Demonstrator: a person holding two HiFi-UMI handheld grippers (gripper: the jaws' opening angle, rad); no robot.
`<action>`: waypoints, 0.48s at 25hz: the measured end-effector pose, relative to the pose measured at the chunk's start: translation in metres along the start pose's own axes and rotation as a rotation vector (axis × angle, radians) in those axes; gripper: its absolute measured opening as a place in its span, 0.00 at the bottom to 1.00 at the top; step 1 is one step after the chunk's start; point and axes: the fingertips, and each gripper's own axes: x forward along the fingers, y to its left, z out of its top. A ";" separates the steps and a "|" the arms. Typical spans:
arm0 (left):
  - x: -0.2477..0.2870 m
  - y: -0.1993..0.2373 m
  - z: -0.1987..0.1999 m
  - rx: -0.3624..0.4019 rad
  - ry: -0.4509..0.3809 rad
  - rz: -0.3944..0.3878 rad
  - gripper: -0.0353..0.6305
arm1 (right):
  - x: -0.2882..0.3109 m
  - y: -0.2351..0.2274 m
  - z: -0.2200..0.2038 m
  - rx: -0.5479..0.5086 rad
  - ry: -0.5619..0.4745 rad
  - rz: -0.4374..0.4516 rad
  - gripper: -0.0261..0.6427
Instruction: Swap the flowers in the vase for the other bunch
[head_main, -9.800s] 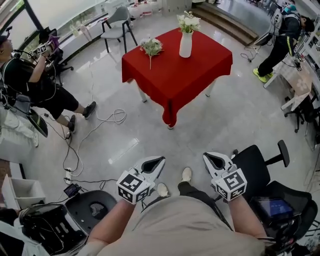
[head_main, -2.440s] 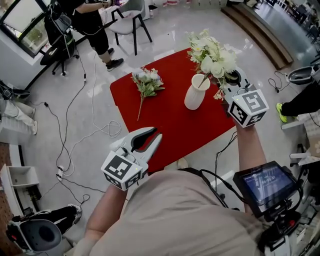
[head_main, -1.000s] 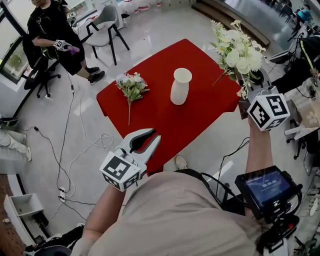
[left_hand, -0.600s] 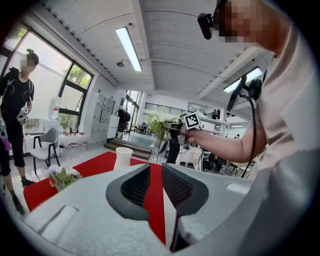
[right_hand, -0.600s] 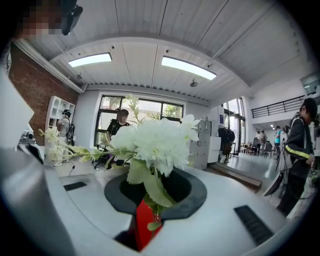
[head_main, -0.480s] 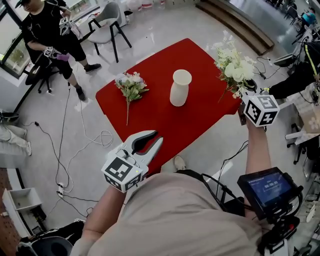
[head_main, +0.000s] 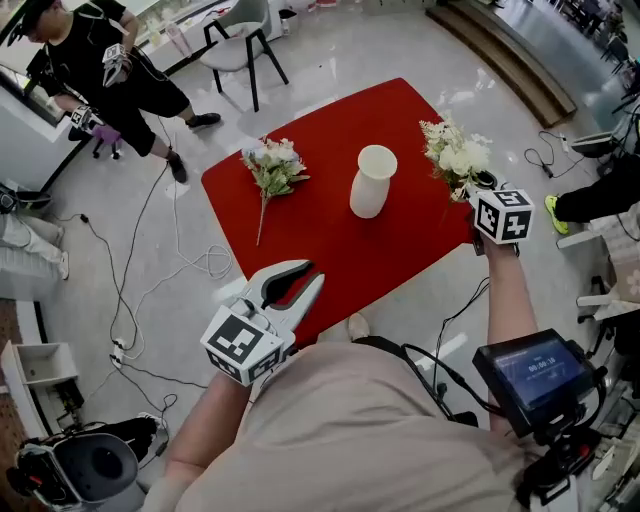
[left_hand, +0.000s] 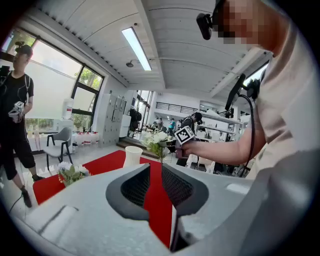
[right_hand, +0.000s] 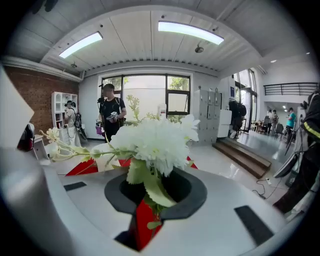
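— White bunch out of the vase?
— Yes. Clamped by the stems in the right gripper, over the far edge of the red table, apart from the vase.
— Left gripper?
— Parted, empty, close to the body.
— Left to do?
— Probably laying this bunch down, then lifting the other bunch off the cloth into the empty vase.

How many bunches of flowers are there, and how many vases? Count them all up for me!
Flower bunches: 2, the white bunch held in the right gripper and the other bunch lying on the red table
Vases: 1, the white vase standing on the table
Total: 3
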 end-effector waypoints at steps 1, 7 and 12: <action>-0.002 -0.001 0.000 -0.002 -0.003 0.011 0.14 | 0.005 0.000 -0.005 0.000 0.014 0.006 0.15; 0.012 0.002 0.004 -0.023 -0.003 0.074 0.14 | 0.045 -0.020 -0.025 0.009 0.070 0.042 0.16; 0.018 0.009 0.002 -0.047 0.013 0.141 0.14 | 0.087 -0.030 -0.030 0.036 0.093 0.079 0.16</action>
